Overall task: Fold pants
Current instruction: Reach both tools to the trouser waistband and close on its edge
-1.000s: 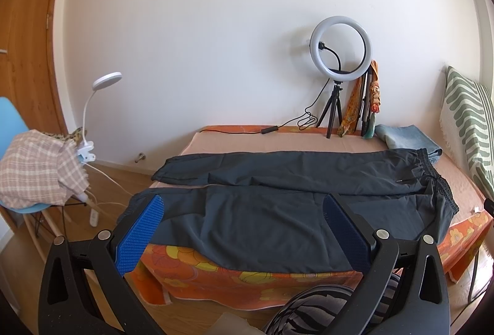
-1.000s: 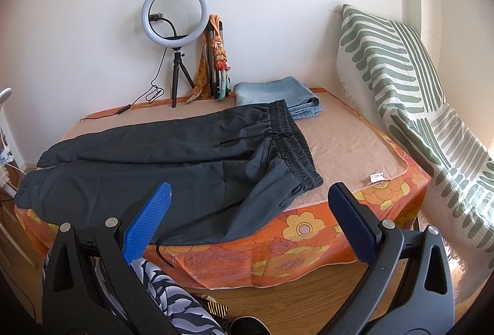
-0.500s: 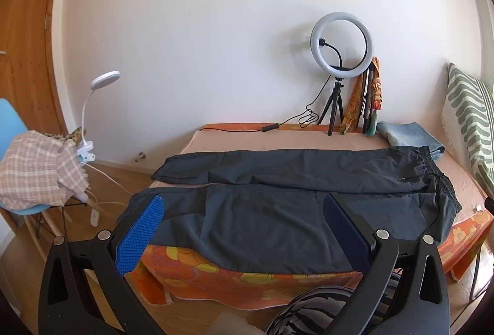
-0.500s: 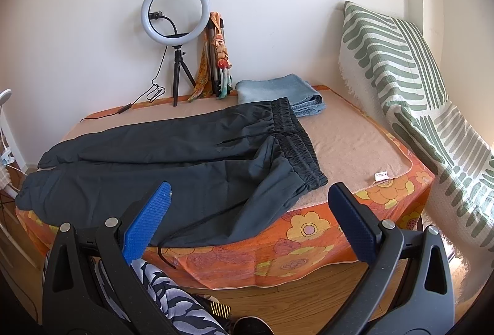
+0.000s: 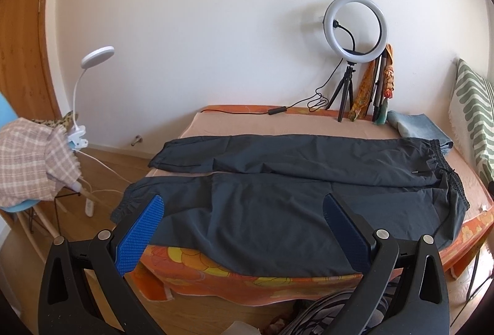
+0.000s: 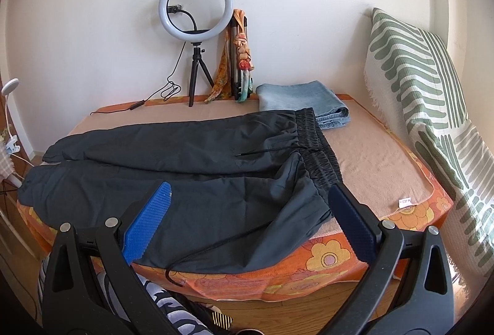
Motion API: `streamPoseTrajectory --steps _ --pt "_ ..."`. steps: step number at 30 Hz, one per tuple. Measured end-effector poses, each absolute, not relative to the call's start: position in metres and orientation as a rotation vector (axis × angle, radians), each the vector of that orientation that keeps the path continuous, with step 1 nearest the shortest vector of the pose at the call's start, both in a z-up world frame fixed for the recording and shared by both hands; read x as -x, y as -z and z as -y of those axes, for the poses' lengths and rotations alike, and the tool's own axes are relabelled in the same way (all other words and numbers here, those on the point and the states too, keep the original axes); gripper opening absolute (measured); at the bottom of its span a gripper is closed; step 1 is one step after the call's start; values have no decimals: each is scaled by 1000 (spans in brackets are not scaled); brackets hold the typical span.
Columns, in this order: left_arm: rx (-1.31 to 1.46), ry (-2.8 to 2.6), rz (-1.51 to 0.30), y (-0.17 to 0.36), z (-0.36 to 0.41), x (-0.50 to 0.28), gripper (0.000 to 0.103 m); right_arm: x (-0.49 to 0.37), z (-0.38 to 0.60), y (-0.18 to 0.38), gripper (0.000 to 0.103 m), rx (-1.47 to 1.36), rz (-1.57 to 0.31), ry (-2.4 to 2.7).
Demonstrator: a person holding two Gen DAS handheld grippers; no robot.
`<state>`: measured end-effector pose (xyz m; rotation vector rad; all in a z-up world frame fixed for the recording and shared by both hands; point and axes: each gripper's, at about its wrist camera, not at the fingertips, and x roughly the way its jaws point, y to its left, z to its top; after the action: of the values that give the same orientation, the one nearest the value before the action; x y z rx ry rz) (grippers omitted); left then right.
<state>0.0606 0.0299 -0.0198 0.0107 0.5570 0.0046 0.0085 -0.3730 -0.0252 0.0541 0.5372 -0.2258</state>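
Pants (image 5: 296, 192): dark grey, spread flat across the bed, legs side by side toward the left, elastic waistband (image 6: 315, 143) toward the right; the near leg's edge hangs over the front of the bed, and a drawstring (image 6: 216, 248) trails over that edge.
Bed (image 6: 370, 155): peach-coloured top cover over an orange flowered sheet (image 6: 327, 257), pushed against a plain white wall; its lower part is cut off by the frame.
Striped cushion (image 6: 426, 81): green and white, leaning at the right end of the bed; only a sliver of it shows in the left view.
Door (image 5: 21, 57): wooden, at the far left, bent by the lens.
Chair (image 5: 21, 205): pale blue, mostly covered by a checked cloth (image 5: 34, 162); its shape is hard to make out.
Ring light (image 5: 356, 26): on a small black tripod at the back of the bed, cable running left along the wall.
Folded jeans (image 6: 302, 100): light blue, behind the waistband, partly hidden by it in the left view.
Clip lamp (image 5: 92, 81): white, clamped beside the chair.
Left gripper (image 5: 244, 230): held off the front of the bed, jaws spread wide, pinching nothing.
Right gripper (image 6: 250, 220): likewise off the bed's front edge, jaws spread, nothing between them.
Striped fabric below the grippers (image 6: 173, 310): black and white, cut off, unclear what it is.
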Motion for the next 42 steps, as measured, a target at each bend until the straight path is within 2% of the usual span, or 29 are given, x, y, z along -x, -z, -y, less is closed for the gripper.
streamPoseTrajectory --steps 10,17,22,34,42 --pt "-9 33 -623 36 -92 -129 102 -90 363 4 103 31 -559 42" --pt "50 23 -730 47 -144 -209 88 -164 354 -7 103 37 -602 -130" --pt "53 40 -816 60 -167 -266 87 -234 348 -1 103 62 -690 -233" --pt "216 15 -995 98 -224 -389 86 -389 321 67 103 195 -877 -338" --pt "275 -33 -1100 148 -246 -442 87 -443 305 120 103 276 -965 -388"
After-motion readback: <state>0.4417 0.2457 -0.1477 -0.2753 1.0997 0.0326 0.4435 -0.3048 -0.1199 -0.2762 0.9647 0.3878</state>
